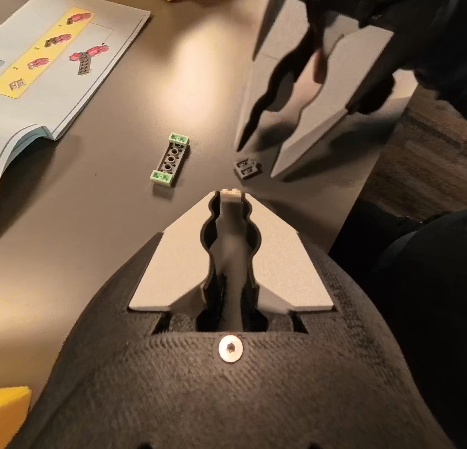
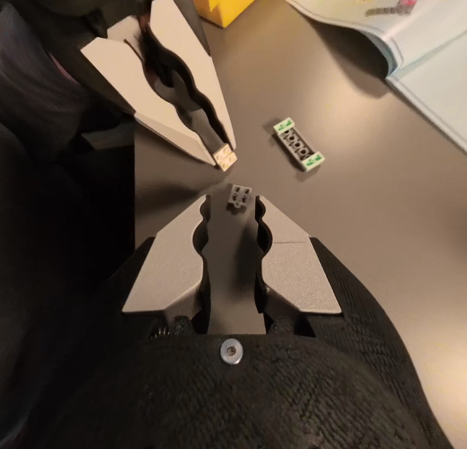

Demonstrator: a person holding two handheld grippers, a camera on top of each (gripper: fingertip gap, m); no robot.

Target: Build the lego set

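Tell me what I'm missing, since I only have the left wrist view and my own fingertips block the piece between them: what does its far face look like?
Observer: From the right wrist view, the left gripper is clamped on a small cream brick whose face shows four studs in a square.
Operator: And the small grey piece by the other gripper?
Observer: That small grey piece lies on the table between the open fingers of the right gripper, with a gap on each side.
Operator: Anything past the booklet?
Observer: A yellow box stands beside the open booklet.
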